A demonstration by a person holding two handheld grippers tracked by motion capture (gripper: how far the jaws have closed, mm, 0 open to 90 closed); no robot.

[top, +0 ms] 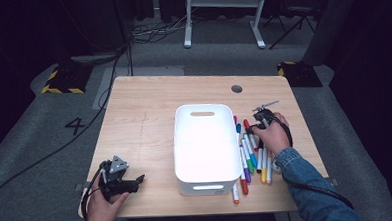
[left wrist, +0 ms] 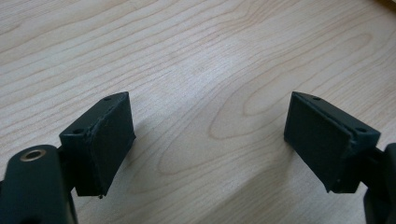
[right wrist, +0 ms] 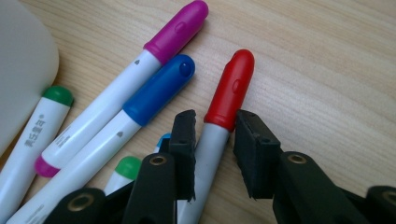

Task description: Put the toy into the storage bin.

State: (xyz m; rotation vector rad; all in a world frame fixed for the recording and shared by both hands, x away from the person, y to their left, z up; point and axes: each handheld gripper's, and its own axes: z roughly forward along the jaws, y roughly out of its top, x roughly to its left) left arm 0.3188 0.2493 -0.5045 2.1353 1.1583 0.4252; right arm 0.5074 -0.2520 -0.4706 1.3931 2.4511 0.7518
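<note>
Red marker (right wrist: 219,126) between the right gripper's (right wrist: 212,140) narrowing jaws, near the table's right edge.

It lies at the outer side of a marker row beside the white bin (top: 205,145); the jaws straddle it just below the cap, not yet clearly pinching. Best to close squarely on the barrel, clear of the blue marker (right wrist: 140,112), then lift straight. The left gripper (left wrist: 208,140) rests spread and empty at the near-left corner.

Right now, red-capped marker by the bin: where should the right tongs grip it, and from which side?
Grip the red-capped marker on its white barrel just below the cap, from above, jaws across its width. It lies flat at the pile's outer edge, with bare table on one side. The right tongs already straddle that spot.
</note>
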